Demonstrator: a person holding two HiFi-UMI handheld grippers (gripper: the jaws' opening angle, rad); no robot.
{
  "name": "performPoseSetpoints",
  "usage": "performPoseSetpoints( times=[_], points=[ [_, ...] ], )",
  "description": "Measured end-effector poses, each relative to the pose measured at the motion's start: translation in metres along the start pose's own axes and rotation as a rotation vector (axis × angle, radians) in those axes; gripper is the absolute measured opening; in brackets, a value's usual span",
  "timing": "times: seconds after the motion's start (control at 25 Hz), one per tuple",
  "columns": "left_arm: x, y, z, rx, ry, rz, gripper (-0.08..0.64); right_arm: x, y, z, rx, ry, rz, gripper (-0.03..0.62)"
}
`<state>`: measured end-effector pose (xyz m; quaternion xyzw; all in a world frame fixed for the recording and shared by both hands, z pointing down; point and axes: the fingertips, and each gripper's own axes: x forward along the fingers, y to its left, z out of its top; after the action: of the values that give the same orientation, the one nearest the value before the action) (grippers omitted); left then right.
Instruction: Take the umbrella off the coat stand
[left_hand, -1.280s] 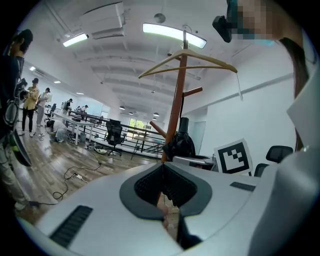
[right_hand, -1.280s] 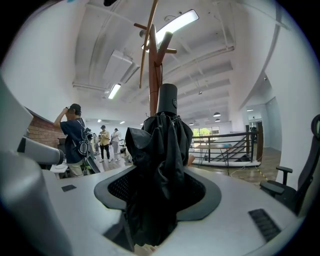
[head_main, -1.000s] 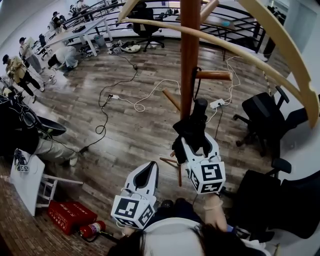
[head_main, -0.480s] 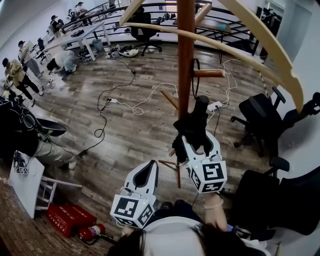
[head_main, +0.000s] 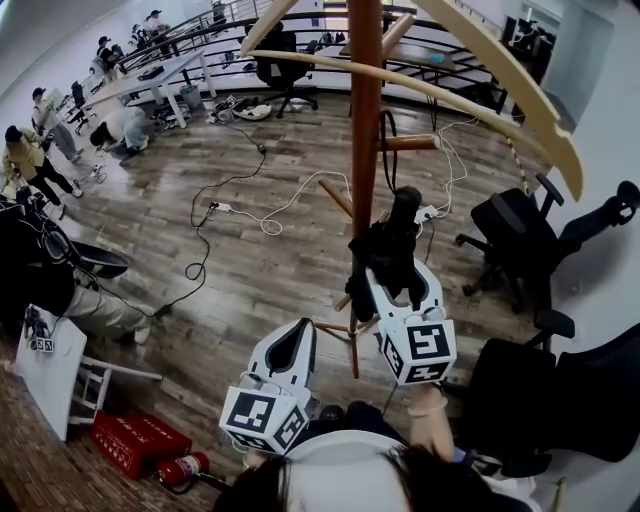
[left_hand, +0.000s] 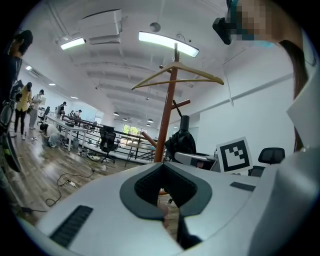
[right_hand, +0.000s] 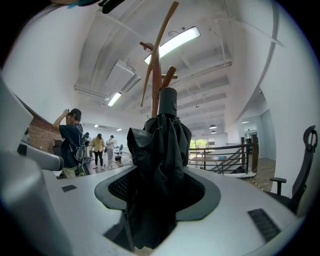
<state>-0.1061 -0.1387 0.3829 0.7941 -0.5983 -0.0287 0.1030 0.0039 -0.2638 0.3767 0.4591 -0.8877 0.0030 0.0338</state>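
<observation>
A wooden coat stand rises in front of me with curved hanger arms and short pegs. Beside its pole a folded black umbrella stands upright, with my right gripper shut on its fabric body. A thin black loop runs from the umbrella's top up to a short peg. In the right gripper view the umbrella fills the space between the jaws, with the stand behind it. My left gripper hangs lower left, shut and holding nothing. The left gripper view shows the stand and umbrella ahead.
Black office chairs stand to the right, one very close. Cables trail over the wooden floor. A red box, a fire extinguisher and a white stool sit lower left. People and desks are far left.
My right gripper has lifted the umbrella slightly beside the pole, still shut on it. The left gripper has stayed where it was.
</observation>
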Motion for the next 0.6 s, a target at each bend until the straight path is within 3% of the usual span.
performPoseSetpoints(
  times=[0.6],
  points=[
    [-0.009,-0.013,0.011,0.011,-0.037,-0.057,0.009,-0.022,-0.002,0.023,-0.019,-0.048,-0.048,0.258]
  ],
)
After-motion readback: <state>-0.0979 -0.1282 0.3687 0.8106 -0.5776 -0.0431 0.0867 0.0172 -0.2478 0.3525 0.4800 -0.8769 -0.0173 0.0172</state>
